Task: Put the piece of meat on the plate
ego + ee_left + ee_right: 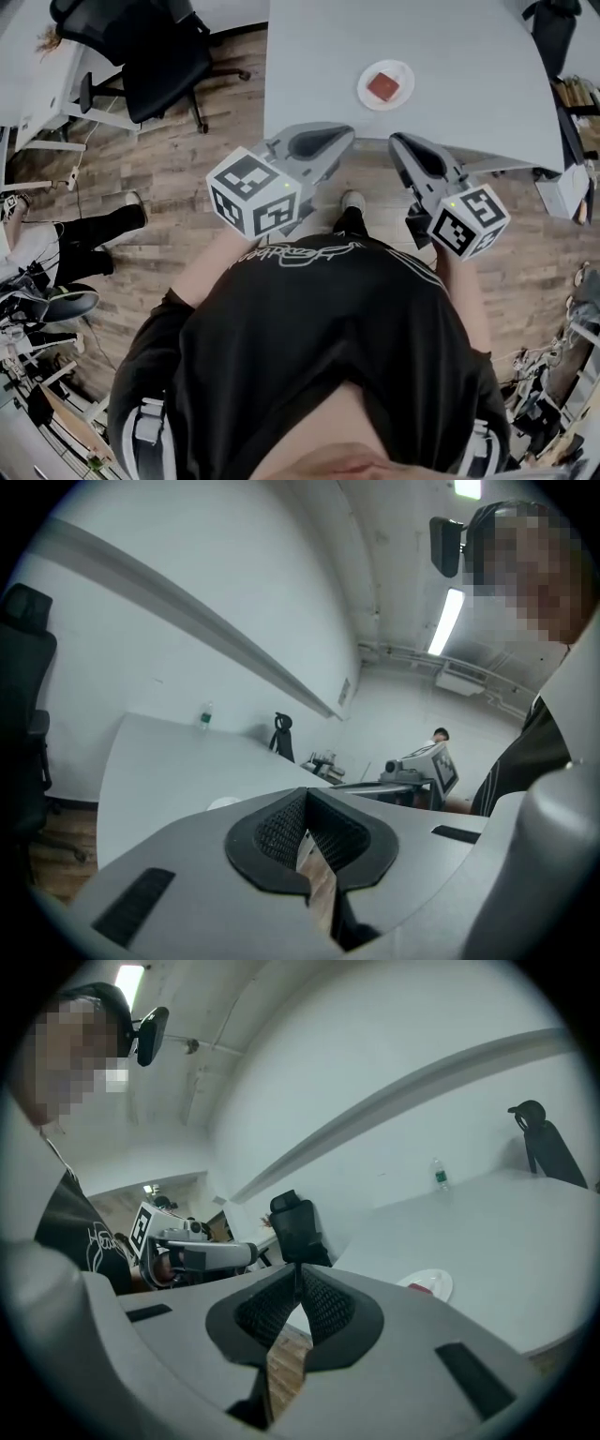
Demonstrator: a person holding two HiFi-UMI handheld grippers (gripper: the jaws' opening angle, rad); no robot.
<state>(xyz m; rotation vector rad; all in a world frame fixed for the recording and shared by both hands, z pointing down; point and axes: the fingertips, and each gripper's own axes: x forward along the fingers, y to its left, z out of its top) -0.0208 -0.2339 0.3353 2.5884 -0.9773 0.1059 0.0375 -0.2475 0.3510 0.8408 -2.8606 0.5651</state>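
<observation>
A red piece of meat (382,86) lies on a small white plate (366,97) near the front of the grey table (469,56). Both grippers hang off the table, close to the person's chest, pointing toward the table edge. My left gripper (330,142) has its jaws together with nothing between them (306,791). My right gripper (403,142) also has its tips touching, empty (300,1267). In the right gripper view the plate (437,1281) with the meat (421,1289) sits just beyond the jaws to the right. A sliver of the plate (223,802) shows in the left gripper view.
A black office chair (155,56) stands left of the table on the wood floor. A water bottle (437,1175) and a black figure (546,1144) stand far back on the table. Someone's legs (94,230) and cables are at the left.
</observation>
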